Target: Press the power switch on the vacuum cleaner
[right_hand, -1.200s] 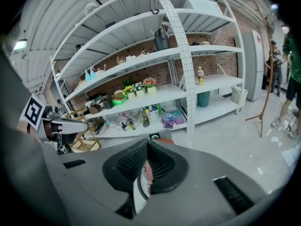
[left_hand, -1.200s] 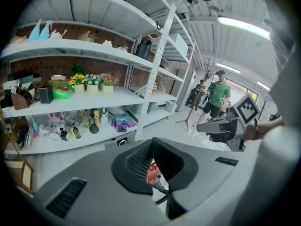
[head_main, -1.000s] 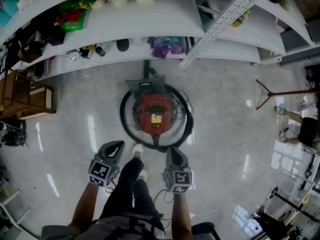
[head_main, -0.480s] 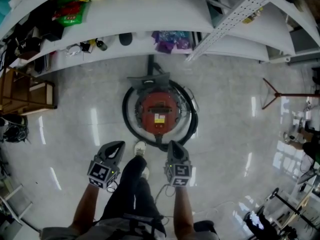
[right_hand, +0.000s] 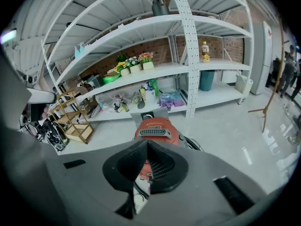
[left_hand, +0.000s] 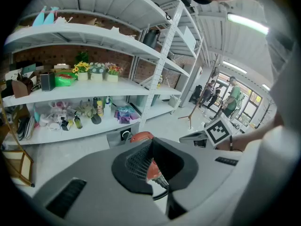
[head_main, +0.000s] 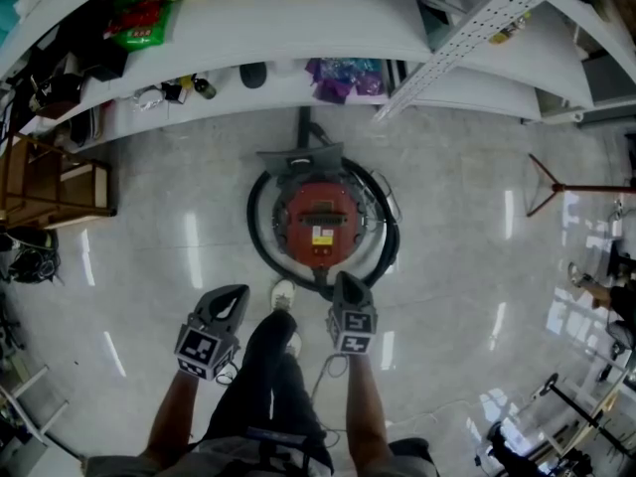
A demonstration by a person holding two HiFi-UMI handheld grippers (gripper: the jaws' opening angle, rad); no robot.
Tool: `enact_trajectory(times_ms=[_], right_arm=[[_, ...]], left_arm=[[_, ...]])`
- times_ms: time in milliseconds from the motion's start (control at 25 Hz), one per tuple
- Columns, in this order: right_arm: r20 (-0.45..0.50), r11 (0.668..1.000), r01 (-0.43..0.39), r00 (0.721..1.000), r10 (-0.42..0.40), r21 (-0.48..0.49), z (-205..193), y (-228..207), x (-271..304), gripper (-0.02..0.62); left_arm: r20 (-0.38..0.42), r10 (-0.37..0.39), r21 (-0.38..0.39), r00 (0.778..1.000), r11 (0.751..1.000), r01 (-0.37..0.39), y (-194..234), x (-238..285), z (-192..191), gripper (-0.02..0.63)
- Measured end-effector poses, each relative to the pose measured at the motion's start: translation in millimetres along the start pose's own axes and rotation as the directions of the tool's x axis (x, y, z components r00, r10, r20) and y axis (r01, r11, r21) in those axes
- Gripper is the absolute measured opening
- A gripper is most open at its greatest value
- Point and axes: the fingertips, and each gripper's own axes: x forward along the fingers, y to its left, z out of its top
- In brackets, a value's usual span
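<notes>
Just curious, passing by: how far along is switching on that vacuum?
Nothing looks done yet: the round red vacuum cleaner sits on the floor untouched, ringed by its black hose. In hand: the right gripper, jaws shut and empty, points at it from nearby; the left gripper hangs farther off. Left: reaching and pressing the switch.

We see a glossy pale grey floor (head_main: 467, 256); just ahead of both pairs of jaws stands a round red vacuum cleaner (head_main: 320, 222), ringed by its black hose (head_main: 260, 251); beyond it, white metal shelving (head_main: 298, 38).
</notes>
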Motion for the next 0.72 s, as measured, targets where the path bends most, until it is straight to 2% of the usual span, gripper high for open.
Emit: enact_trajectory(times_ms=[120, 280, 360, 720], right_arm=[[-0.004, 1.000, 0.007, 1.000, -0.007, 0.010, -5.1, -2.5, 13.2, 0.011], [-0.030, 0.999, 0.020, 0.999, -0.019, 0.031, -17.6, -5.2, 29.8, 0.011], [-0.041, 0.999, 0.020, 0.999, -0.018, 0.040, -23.0, -5.7, 35.5, 0.011], [-0.074, 0.999, 0.024, 0.997, -0.022, 0.022, -42.1, -7.6, 58.7, 0.012]], left_arm=[[-0.024, -0.010, 0.001, 1.000, 1.000, 0.010, 2.0, -1.8, -6.8, 0.008], [-0.004, -0.004, 0.001, 1.000, 1.000, 0.004, 7.1, -0.6, -7.8, 0.008], [-0.024, -0.018, -0.001, 1.000, 1.000, 0.018, 5.5, -0.3, -14.3, 0.008], [-0.016, -0.023, -0.008, 1.000, 1.000, 0.023, 12.0, -0.9, -18.7, 0.008]])
